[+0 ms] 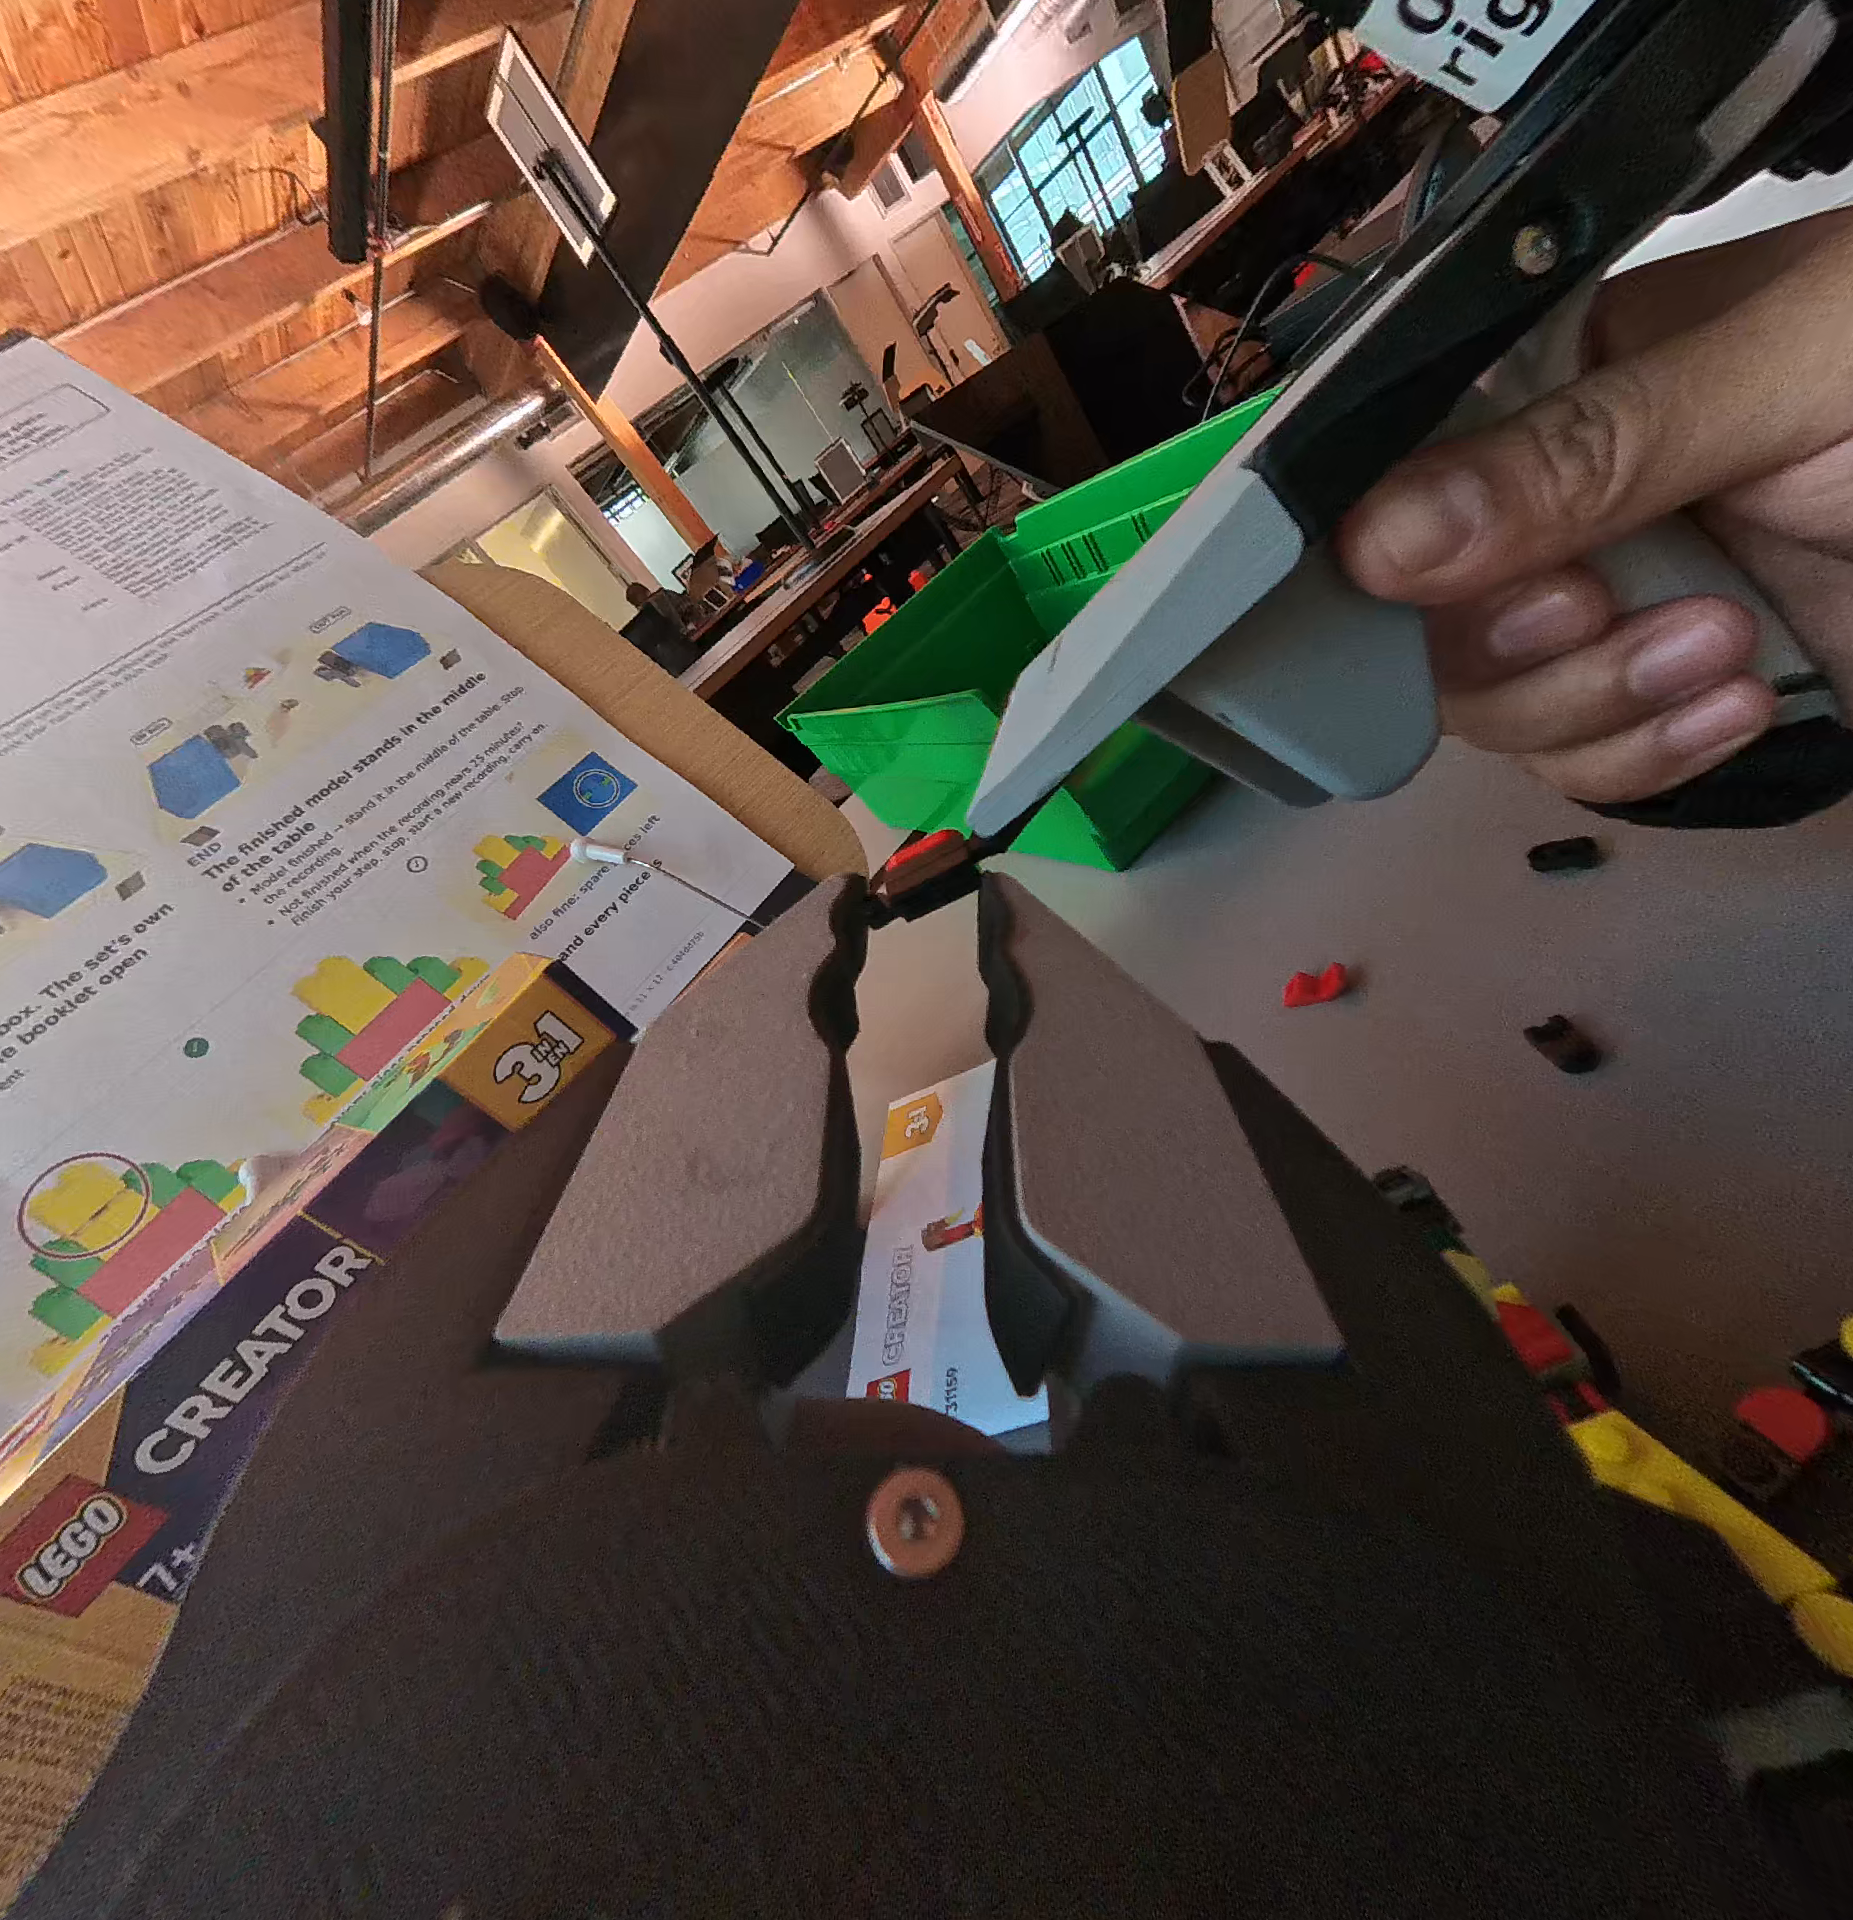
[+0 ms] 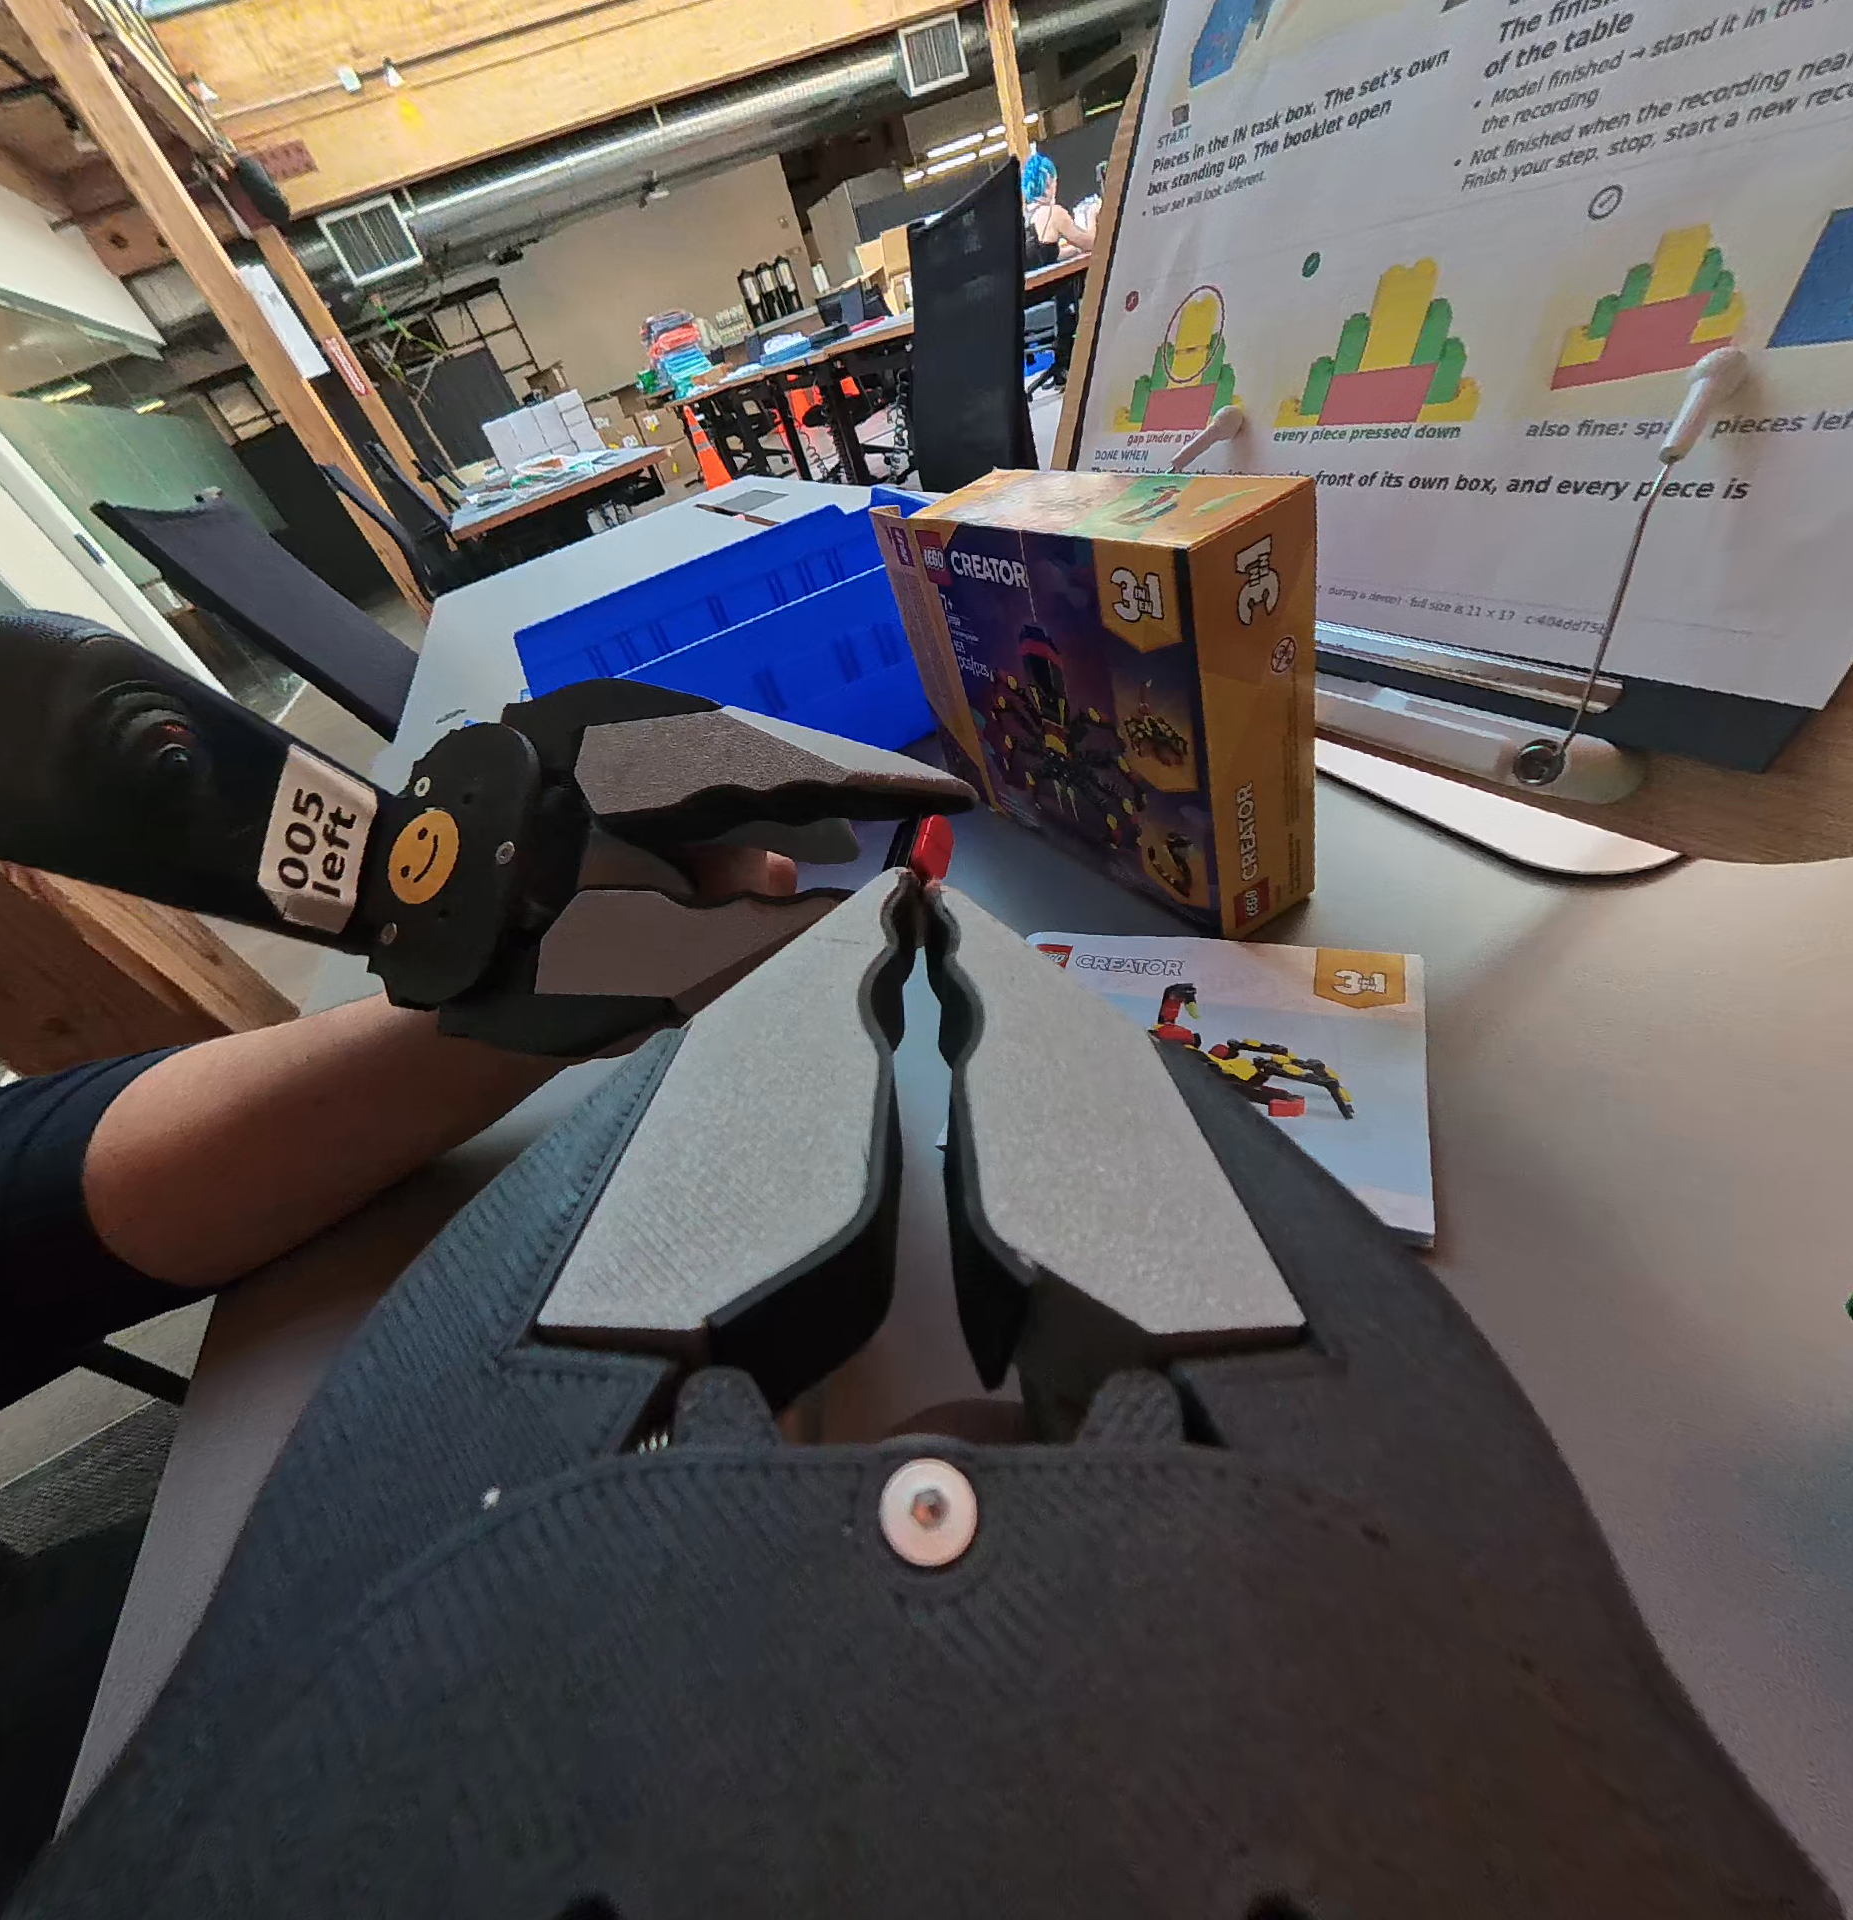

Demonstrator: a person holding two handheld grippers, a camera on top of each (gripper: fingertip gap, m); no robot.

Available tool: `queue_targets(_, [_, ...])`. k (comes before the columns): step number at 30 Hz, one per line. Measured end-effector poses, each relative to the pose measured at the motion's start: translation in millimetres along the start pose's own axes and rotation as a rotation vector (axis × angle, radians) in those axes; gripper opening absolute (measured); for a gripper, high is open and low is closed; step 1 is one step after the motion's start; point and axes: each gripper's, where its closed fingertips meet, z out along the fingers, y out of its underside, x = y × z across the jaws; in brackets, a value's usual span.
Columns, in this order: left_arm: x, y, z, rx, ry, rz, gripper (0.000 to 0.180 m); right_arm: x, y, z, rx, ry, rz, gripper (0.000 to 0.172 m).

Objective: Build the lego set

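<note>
Left wrist view has the left gripper (image 1: 920,894) holding a small stack of bricks (image 1: 927,871), red on top and dark below, between tips that stand a little apart; its pads press the stack's ends. The right gripper (image 2: 917,899) comes in from the other side, a hand (image 1: 1670,582) around its grey handle, and its tips are pressed together on the edge of the same stack (image 2: 927,847), which hangs above the table (image 1: 1524,935) between the two tools. Behind them a green bin (image 1: 901,738) lies tipped on its side; I cannot tell what is in it. Over in the right wrist view a blue bin (image 2: 735,634) sits by the upright set box (image 2: 1109,675), its contents hidden by the wall facing us. A booklet (image 2: 1306,1049) lies flat just in front of the box. Loose pieces dot the table: a red one (image 1: 1315,985), two black ones (image 1: 1564,854), and a yellow-and-black pile (image 1: 1680,1475) at the right edge. An instruction sheet (image 1: 226,727) stands on a holder behind the box.
</note>
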Motion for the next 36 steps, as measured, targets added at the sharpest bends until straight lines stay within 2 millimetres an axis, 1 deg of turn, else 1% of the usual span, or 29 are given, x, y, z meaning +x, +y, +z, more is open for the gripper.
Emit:
queue_targets(2, [1, 1, 0, -0.001, 0.011, -0.005, 0.020, 2, 0, -1, 0.001, 0.008, 0.002, 0.000])
queue_targets(3, [6, 5, -1, -0.017, 0.045, 0.014, 0.002, 8, -9, -6, 0.053, 0.031, 0.012, 0.000])
queue_targets(4, [11, -1, -3, 0.027, 0.061, 0.018, 0.000, 17, -14, -13, 0.079, 0.054, 0.034, 0.000])
queue_targets(5, [17, -2, -3, 0.018, 0.083, 0.021, 0.001, 22, -20, -21, 0.110, 0.052, 0.055, 0.000])
queue_targets(7, [11, -8, -3, 0.032, 0.027, 0.035, 0.000, 29, -23, -31, 0.124, 0.033, 0.089, 0.000])
queue_targets(8, [6, -7, -2, 0.018, 0.001, 0.026, 0.001, 31, -24, -35, 0.138, 0.035, 0.098, 0.000])
queue_targets(9, [6, -4, -2, 0.003, 0.007, 0.020, 0.002, 31, -25, -36, 0.147, 0.034, 0.109, 0.000])
queue_targets(11, [7, 3, 0, -0.022, 0.009, 0.011, 0.002, 29, -26, -34, 0.149, 0.031, 0.112, 0.000])
queue_targets(12, [10, 4, 1, -0.027, 0.020, 0.009, 0.002, 27, -22, -31, 0.131, 0.027, 0.105, 0.000])
queue_targets(14, [13, 3, 2, -0.023, 0.026, 0.016, 0.001, 21, -9, -19, 0.055, -0.006, 0.092, 0.000])
queue_targets(16, [13, 2, 3, -0.026, 0.008, 0.085, 0.001, 14, 2, -10, 0.000, -0.062, 0.114, 0.000])
queue_targets(18, [12, 5, 2, -0.037, -0.024, 0.201, 0.001, 14, 6, -7, -0.020, -0.061, 0.100, 0.000])
queue_targets(20, [11, 9, 3, -0.067, -0.050, 0.266, 0.001, 15, 6, -9, -0.032, -0.050, 0.073, 0.000])
queue_targets(24, [10, 6, 4, -0.058, -0.058, 0.260, 0.000, 13, -1, -13, 0.003, -0.066, 0.070, 0.000])
queue_targets(28, [10, 6, 3, -0.053, -0.052, 0.250, 0.000, 9, -3, -14, 0.008, -0.095, 0.065, 0.008])
queue_targets(30, [10, 5, 3, -0.052, -0.049, 0.246, 0.000, 5, -4, -14, 0.011, -0.120, 0.061, 0.009])
queue_targets(36, [13, 4, 3, -0.045, -0.042, 0.253, 0.000, 3, 1, -12, -0.021, -0.118, 0.033, 0.006])
